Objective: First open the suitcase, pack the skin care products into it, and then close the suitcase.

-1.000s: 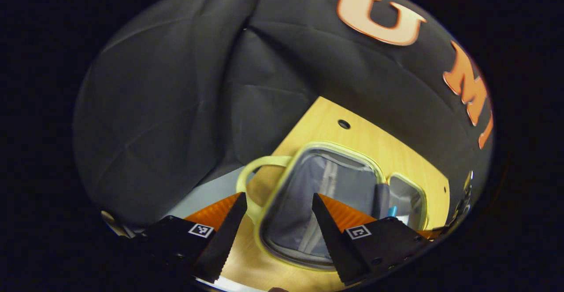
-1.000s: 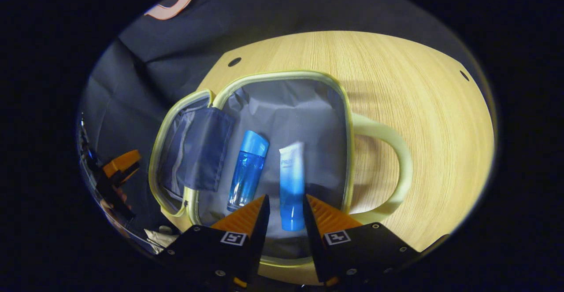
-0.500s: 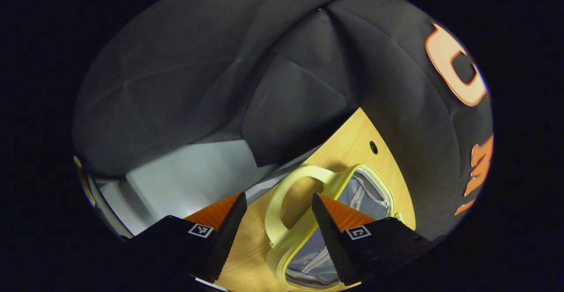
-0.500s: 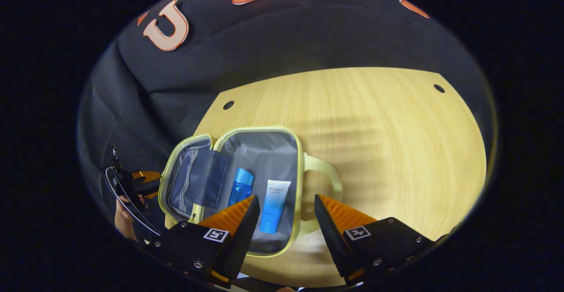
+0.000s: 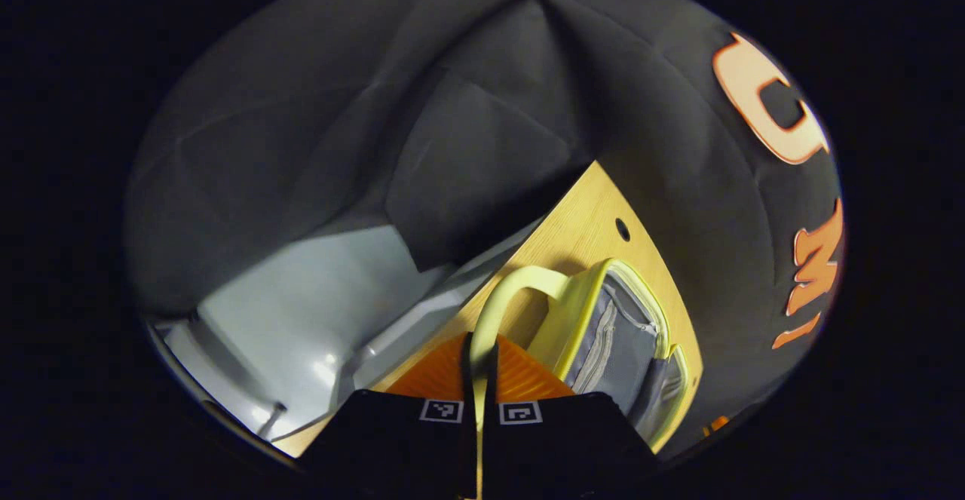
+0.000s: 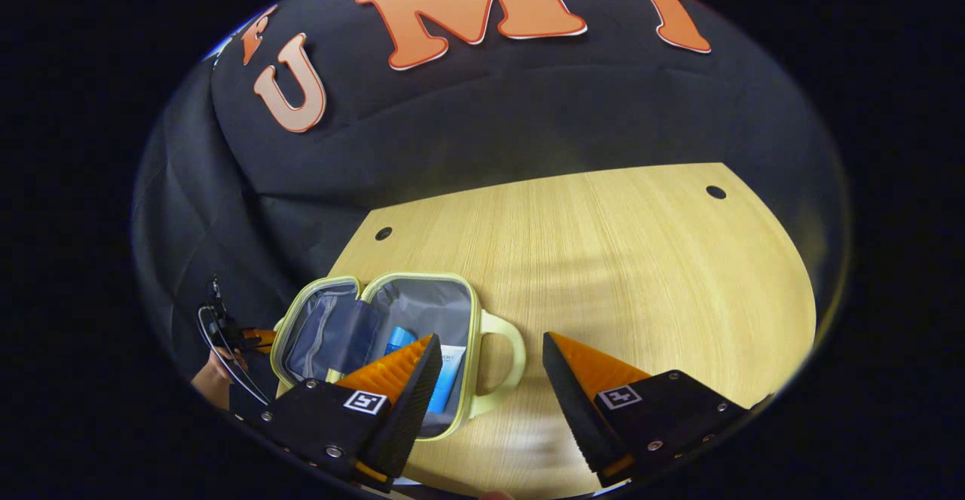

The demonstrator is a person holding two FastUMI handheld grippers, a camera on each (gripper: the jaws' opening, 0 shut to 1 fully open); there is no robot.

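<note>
Dim booth with strong fisheye bending at the edges; soft banded shadows cross the brighter wooden table (image 6: 603, 259).

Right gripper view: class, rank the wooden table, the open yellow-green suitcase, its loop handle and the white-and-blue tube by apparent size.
1. Wooden table
2. Open yellow-green suitcase
3. Loop handle
4. White-and-blue tube, though an orange finger partly hides it.

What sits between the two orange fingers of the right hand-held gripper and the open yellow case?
Nothing but bare wooden tabletop. In the right gripper view the right hand-held gripper hangs open just above the yellow-trimmed grey case, its looped handle showing between the fingers.
</note>
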